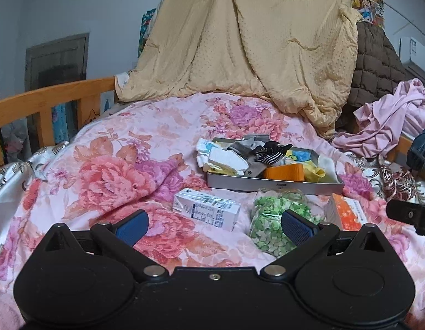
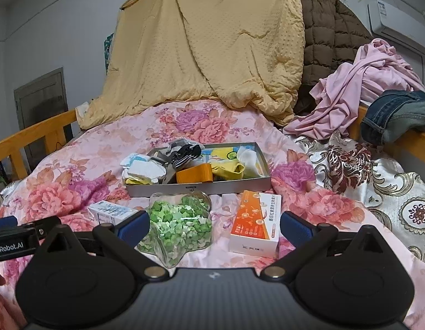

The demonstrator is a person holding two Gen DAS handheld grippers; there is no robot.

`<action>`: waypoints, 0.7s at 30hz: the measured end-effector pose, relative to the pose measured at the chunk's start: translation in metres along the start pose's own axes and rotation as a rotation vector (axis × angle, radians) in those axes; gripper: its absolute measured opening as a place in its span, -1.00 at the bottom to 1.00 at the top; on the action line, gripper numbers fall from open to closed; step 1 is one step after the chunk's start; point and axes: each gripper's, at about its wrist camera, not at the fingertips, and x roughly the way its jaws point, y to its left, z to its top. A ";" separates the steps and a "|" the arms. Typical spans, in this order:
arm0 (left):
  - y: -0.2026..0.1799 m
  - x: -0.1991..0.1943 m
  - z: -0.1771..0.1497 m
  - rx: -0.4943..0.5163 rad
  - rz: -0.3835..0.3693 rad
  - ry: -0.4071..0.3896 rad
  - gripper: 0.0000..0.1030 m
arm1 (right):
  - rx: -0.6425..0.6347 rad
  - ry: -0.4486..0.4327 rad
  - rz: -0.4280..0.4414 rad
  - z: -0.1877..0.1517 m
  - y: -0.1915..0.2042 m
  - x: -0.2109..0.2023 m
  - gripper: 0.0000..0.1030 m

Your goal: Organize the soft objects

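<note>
Bedroom, pale grey-blue walls. Bed w/ wooden side rail [image 1: 47, 101] on left; closed grey door [image 2: 41, 99] behind it. AC unit [image 2: 397, 19] high on right wall, posters partly visible at top. Bed surface = pink floral quilt [image 1: 124, 170], rumpled; silver/maroon brocade cover [image 2: 377, 181] showing at right edge. Tan dotted blanket [image 1: 240, 41] draped up at head of bed like a tent, brown quilted jacket [image 2: 330, 33] beside it, pink garment [image 2: 358, 82] heaped to the right, jeans [image 2: 397, 112] over the right rail.

Mid-bed: shallow grey metal tray [image 2: 198, 188] resting on quilt. Inside: soft items piled — white socks [image 2: 146, 169] hanging over left rim, black/white striped sock [image 2: 185, 154], yellow cloth [image 2: 229, 166], orange piece [image 2: 194, 176] at front. Exact count n/a, pile overlaps.

Just in front of tray, on quilt: clear bag of green/white bits [image 2: 179, 225] centre, white carton [image 1: 207, 210] to its left, orange/white box [image 2: 256, 222] to its right. All three separate from the tray.

Left gripper [image 1: 212, 224]: jaws spread wide, nothing between, low over quilt, carton and bag ahead. Right gripper [image 2: 214, 225]: jaws spread wide, empty, bag and orange box framed between blue pads [image 2: 295, 227]. Left unit's side seen at left edge of right view.
</note>
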 end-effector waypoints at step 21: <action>-0.004 -0.007 -0.009 0.055 0.023 -0.008 0.98 | -0.056 -0.002 0.000 -0.012 0.012 -0.008 0.99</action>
